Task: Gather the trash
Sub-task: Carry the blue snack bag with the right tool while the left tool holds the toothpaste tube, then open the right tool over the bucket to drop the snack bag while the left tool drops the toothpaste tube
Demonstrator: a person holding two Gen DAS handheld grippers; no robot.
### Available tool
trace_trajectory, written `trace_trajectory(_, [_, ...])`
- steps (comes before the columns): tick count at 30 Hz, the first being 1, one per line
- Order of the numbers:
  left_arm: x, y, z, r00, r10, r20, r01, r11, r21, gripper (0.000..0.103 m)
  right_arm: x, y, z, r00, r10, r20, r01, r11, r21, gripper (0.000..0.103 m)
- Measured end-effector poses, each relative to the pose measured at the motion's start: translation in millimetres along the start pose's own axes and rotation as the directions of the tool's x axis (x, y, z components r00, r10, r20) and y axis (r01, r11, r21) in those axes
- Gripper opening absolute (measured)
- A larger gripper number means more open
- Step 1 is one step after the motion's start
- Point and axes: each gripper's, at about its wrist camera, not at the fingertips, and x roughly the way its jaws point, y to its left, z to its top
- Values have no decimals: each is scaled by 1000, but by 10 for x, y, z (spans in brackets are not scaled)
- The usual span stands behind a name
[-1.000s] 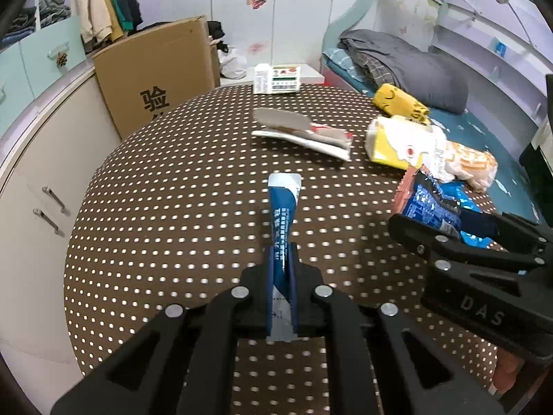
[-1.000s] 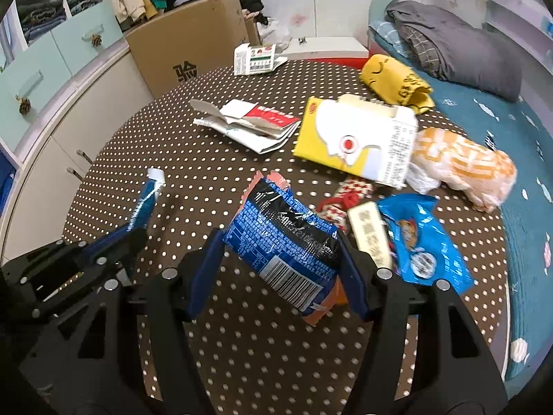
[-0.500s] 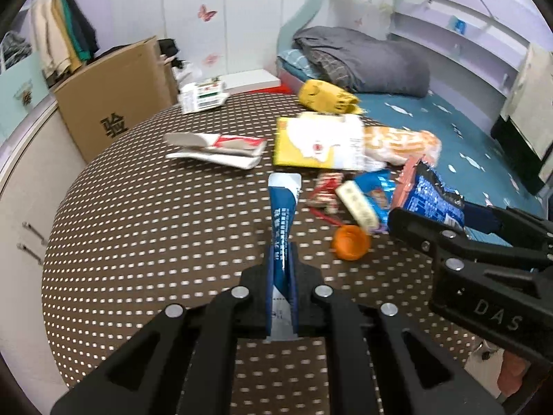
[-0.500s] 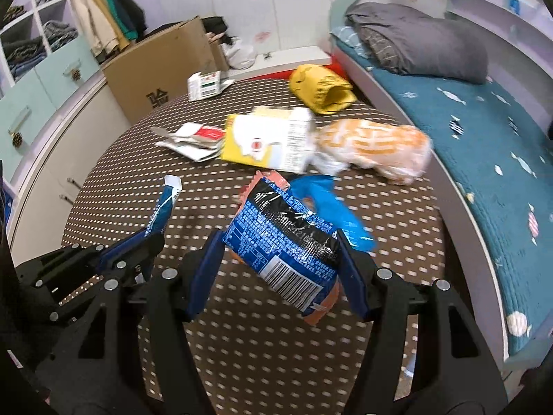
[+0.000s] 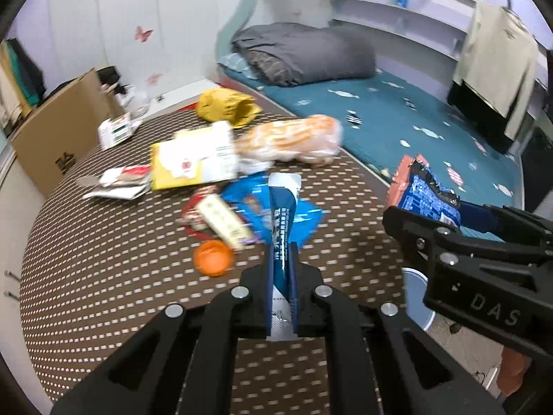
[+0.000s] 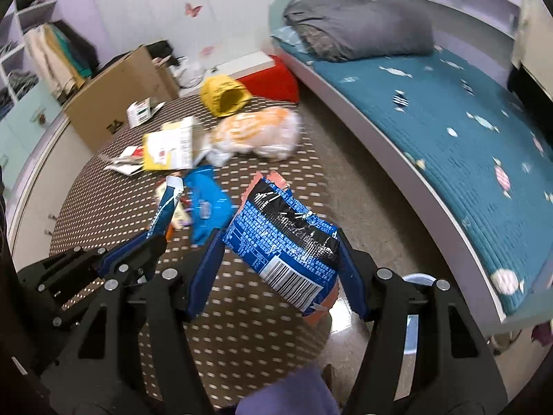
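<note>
Left edge: brown cardboard box (image 5: 52,131) stands against the wall beside the round brown desk with white dots (image 5: 103,259).

On the desk, left to right: small white carton (image 5: 115,131); flattened white-and-red paper wrapper (image 5: 117,181); yellow-and-white flat box (image 5: 193,164); small orange round cap (image 5: 212,258); red-and-cream strip wrapper (image 5: 221,219); blue foil bag (image 5: 300,211); orange-and-white plastic bag (image 5: 293,140); yellow crumpled bag (image 5: 224,107) at the far rim.

Left claw (image 5: 280,259): jaws pressed nearly together, pinching the lower end of a narrow blue-and-white sachet (image 5: 281,207). Sachet sticks forward above the desk, over the blue foil bag.

Right claw (image 6: 280,252): jaws spread wide yet gripping a blue-and-black snack packet with barcode (image 6: 287,238) by both side edges. Packet is held tilted, off the desk, at the desk's right rim, above the floor (image 6: 349,180). In the left wrist view the same claw appears at right, packet pointing up-left.

Below the right claw: pale blue round rim (image 6: 420,278), partly hidden; cannot tell what it belongs to.

Right side: bed with teal patterned cover (image 6: 466,131), grey duvet (image 6: 359,27) at its far end.
</note>
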Motion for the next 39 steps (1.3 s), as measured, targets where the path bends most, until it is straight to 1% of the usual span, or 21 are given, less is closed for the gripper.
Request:
trace_trajectory(5, [42,-370,54,999,-36,-5,37,998,59,8,-121,-393,-63,999,-46,11,45,996,71,62])
trace_trajectory(11, [72,-867,104,997,-82,-5,82,988,133,8,-291,-851,-184,995,-96,22,92,985,143,62])
trace_trajectory(14, [94,-1091,115,995,-104,-11,104,981,161,8,-370,-1048,-233,992,-122,29,116,978,171,62])
trace_trajectory(21, [210,-1640,82,987,-150,-51,158,960,232,8,-518,-1522,-419,983,-180,23,169,955,243,62])
trace_trajectory(25, [264,-1949,34,983,-167,-78,182,944,274,8,-605,-1787,-552,976,-218,18,203,936,288,62])
trace_trajectory(28, [312,-2172,-9,980,-172,-97,194,931,309,8,-668,-2004,-687,967,-256,12,237,914,330,63])
trace_trajectory(31, [371,-2410,-65,976,-179,-120,210,917,339,8,-707,-2176,-805,961,-275,2,256,898,357,63])
trace_trajectory(39, [618,-2965,-256,966,-168,-197,236,882,408,9,-672,-2674,-1189,946,-317,-66,312,837,449,63])
